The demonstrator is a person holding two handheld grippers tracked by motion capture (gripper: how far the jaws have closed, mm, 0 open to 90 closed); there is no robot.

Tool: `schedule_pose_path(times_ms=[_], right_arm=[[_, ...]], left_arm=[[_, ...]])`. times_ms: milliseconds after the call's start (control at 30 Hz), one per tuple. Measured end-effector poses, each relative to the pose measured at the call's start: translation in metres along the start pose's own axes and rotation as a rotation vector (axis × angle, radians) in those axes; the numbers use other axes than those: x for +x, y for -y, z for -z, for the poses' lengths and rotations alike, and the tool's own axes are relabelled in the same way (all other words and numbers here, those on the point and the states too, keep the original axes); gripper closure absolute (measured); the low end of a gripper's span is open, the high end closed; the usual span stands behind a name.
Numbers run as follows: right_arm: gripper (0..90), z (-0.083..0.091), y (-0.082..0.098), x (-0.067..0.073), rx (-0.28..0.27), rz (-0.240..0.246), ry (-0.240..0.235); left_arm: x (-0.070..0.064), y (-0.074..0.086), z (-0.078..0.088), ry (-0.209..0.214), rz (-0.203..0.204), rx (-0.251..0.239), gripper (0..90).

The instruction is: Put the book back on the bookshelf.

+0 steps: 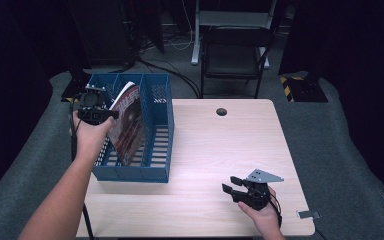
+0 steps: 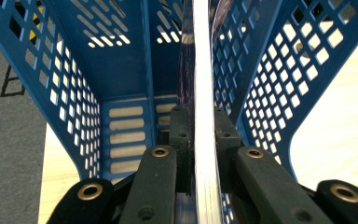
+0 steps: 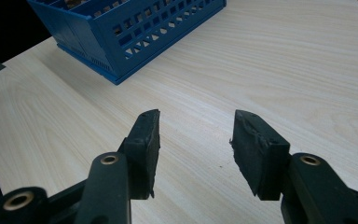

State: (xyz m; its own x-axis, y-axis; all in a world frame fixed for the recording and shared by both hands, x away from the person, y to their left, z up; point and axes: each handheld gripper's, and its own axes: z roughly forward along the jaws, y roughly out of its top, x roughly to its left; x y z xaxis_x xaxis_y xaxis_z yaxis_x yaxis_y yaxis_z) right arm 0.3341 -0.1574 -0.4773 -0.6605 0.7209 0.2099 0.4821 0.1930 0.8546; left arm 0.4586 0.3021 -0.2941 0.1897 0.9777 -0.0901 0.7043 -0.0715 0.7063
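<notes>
The table [image 1: 215,150] carries a blue file rack [image 1: 157,125] at its left edge, with a magazine [image 1: 130,122] leaning in the middle compartment. The left gripper [image 2: 200,126] clamps the magazine's edge between its jaws. The right gripper [image 3: 193,140] rests near the table's front right, jaws wide apart.

This looks like a lab or recording room, not a home or an office in use. A plain pale wood table [image 1: 215,150] stands alone on grey carpet [image 1: 25,165], with dark curtains [image 1: 360,45] closing off both sides. Behind it sits an empty black folding chair [image 1: 235,57] in front of a white metal stand [image 1: 232,22], and loose cables [image 1: 172,72] trail across the floor toward dark equipment at the back left. Yellow and black hazard tape [image 1: 286,86] marks a black base on the floor at the right. A small tape mark [image 1: 309,214] sits on the table's near right corner.
</notes>
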Motion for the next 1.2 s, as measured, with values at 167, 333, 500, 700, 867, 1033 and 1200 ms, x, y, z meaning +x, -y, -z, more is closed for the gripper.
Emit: schedule_pose_path(times_ms=[167, 333, 500, 700, 867, 1033, 1200], right_arm=[[51.3, -0.002, 0.0, 0.0, 0.005, 0.007, 0.002], [51.3, -0.002, 0.001, 0.0, 0.011, 0.008, 0.0], [51.3, -0.003, 0.001, 0.0, 0.016, -0.003, -0.002], [51.3, -0.004, 0.002, 0.001, 0.023, 0.006, -0.004], [51.3, -0.004, 0.002, 0.001, 0.017, 0.0, -0.007], [51.3, -0.003, 0.002, 0.0, 0.013, 0.002, -0.005], [51.3, -0.004, 0.002, 0.0, 0.018, 0.003, -0.004]], left_arm=[[0.003, 0.001, 0.001, 0.018, -0.016, 0.038, 77.6], [0.003, -0.003, 0.002, 0.02, -0.02, 0.033, 75.0], [0.002, -0.009, 0.003, 0.028, -0.022, 0.045, 75.2], [-0.001, -0.017, 0.003, 0.024, -0.029, 0.055, 78.1], [-0.004, -0.021, 0.002, 0.013, -0.036, 0.068, 81.7], [-0.004, -0.021, 0.002, 0.0, -0.032, 0.069, 82.8], [-0.002, -0.022, 0.001, -0.011, -0.029, 0.064, 83.4]])
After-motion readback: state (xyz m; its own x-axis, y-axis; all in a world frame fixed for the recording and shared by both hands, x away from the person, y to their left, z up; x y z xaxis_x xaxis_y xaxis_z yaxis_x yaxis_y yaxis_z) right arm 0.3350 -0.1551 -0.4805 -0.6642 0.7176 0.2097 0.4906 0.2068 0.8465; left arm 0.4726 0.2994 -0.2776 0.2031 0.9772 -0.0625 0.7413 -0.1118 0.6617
